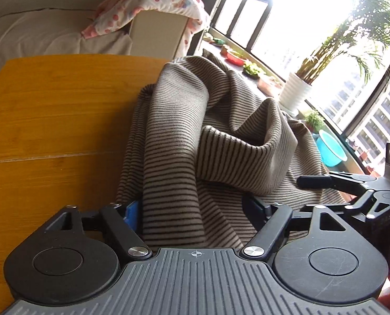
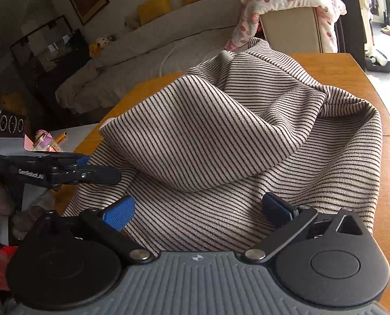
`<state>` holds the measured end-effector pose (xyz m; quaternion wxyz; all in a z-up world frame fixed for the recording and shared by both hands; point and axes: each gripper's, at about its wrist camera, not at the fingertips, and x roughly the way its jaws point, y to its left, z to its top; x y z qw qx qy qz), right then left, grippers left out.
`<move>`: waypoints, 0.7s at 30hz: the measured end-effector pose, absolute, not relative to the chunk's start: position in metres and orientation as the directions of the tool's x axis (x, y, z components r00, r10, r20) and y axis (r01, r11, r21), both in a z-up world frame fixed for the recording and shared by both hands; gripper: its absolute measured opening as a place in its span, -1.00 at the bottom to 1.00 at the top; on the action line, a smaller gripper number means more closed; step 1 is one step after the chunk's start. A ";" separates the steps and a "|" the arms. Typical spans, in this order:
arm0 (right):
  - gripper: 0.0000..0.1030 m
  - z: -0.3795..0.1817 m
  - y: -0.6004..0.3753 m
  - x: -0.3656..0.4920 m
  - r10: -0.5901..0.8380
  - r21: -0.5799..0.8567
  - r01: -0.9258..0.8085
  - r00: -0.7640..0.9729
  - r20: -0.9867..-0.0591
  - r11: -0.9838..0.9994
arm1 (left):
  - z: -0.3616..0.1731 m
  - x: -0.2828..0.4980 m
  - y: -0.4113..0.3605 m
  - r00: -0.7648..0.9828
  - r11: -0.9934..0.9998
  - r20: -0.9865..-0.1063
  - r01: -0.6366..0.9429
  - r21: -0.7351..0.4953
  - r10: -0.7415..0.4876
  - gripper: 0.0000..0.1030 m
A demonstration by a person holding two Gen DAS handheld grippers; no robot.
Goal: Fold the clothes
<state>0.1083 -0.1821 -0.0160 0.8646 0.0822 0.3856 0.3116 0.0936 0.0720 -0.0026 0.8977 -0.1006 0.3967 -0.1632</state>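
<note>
A beige garment with thin dark stripes [image 1: 184, 136] lies bunched in loose folds on the wooden table [image 1: 50, 131]. In the left wrist view my left gripper [image 1: 195, 210] straddles the near edge of the garment. Its left blue pad [image 1: 131, 214] touches the cloth and its right finger is partly under a fold, with no visible squeeze. In the right wrist view my right gripper [image 2: 196, 211] stands wide open over the garment [image 2: 221, 131], both blue pads [image 2: 119, 215] clear of it. My left gripper [image 2: 100, 169] shows at that view's left edge, at the cloth's border. One black finger of the right gripper [image 1: 313, 181] shows at the right.
A beige sofa [image 2: 168, 39] with a flower-print blanket [image 1: 153, 2] over its arm stands beyond the table. A windowsill holds a white plant pot [image 1: 294, 92], a blue bowl [image 1: 331, 152] and small items. Clutter lies beside the table's left side [image 2: 45, 141].
</note>
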 end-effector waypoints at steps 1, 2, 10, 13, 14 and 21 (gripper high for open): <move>1.00 -0.017 -0.184 0.103 0.611 0.390 -0.478 0.513 -0.603 0.787 | 0.001 0.099 0.074 0.633 0.934 -0.688 0.211 -0.287 -0.354 0.01; 1.00 -0.018 -0.185 0.101 0.612 0.393 -0.474 0.527 -0.589 0.788 | 0.004 0.105 0.076 0.637 0.942 -0.695 0.213 -0.258 -0.334 -0.12; 1.00 -0.021 -0.178 0.094 0.576 0.361 -0.450 0.595 -0.561 0.817 | 0.068 0.159 0.114 0.862 0.993 -0.498 -0.055 0.103 0.099 -0.67; 1.00 -0.022 -0.174 0.094 0.562 0.345 -0.446 0.601 -0.568 0.826 | 0.088 0.169 0.136 0.882 0.995 -0.464 -0.095 -0.007 0.081 -0.50; 1.00 -0.022 -0.173 0.094 0.558 0.340 -0.446 0.602 -0.570 0.828 | 0.093 0.165 0.138 0.887 0.996 -0.462 -0.037 -0.083 -0.006 -0.08; 1.00 -0.020 -0.161 0.091 0.516 0.253 -0.469 0.602 -0.609 0.846 | 0.038 0.133 0.045 0.777 0.938 -0.562 0.348 0.005 -0.285 0.78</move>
